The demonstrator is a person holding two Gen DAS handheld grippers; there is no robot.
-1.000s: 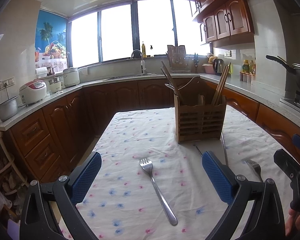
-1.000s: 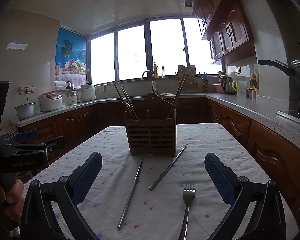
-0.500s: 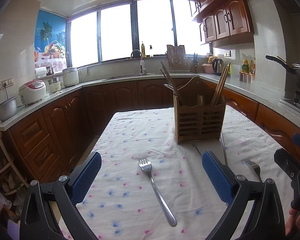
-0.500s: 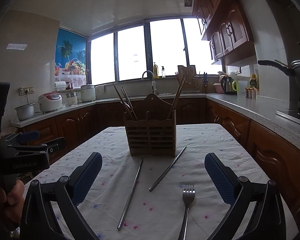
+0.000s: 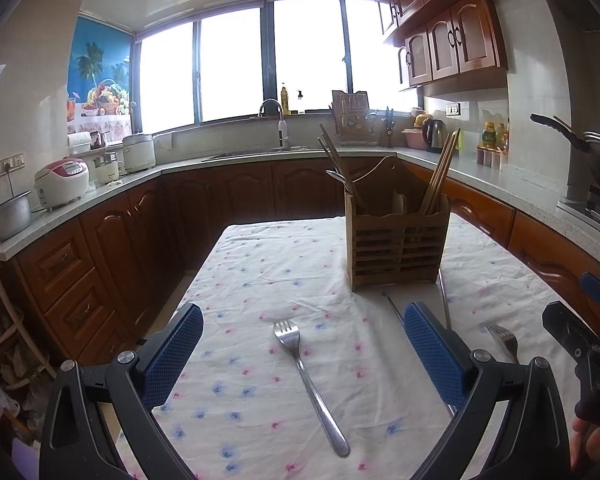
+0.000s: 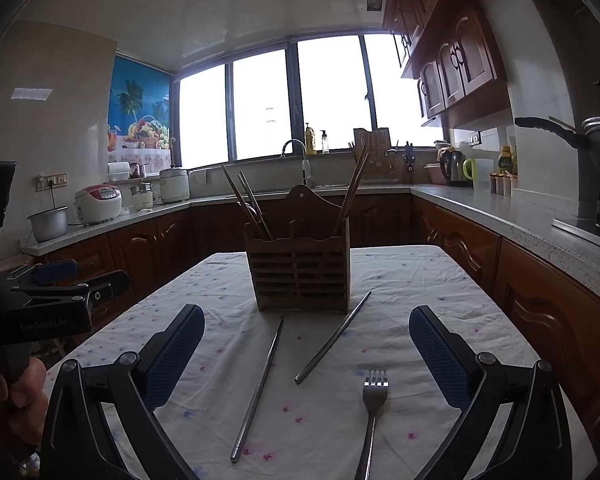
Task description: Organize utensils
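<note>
A slatted wooden utensil holder with chopsticks leaning in it stands upright mid-table. A steel fork lies on the cloth between the open blue pads of my left gripper, which hovers above it holding nothing. In the right wrist view two metal chopsticks lie splayed in front of the holder, and a second fork lies right of them. My right gripper is open above them, empty. That second fork also shows at the right of the left wrist view.
The table wears a white cloth with small pink and blue flowers. Wooden cabinets and a grey counter wrap around it, with rice cookers, a sink tap and a kettle. A hand holds the other gripper at left.
The left wrist view has shifted slightly, so the fork sits a little nearer the middle between the pads. The right view is nearly unchanged. Both grippers stay open.
</note>
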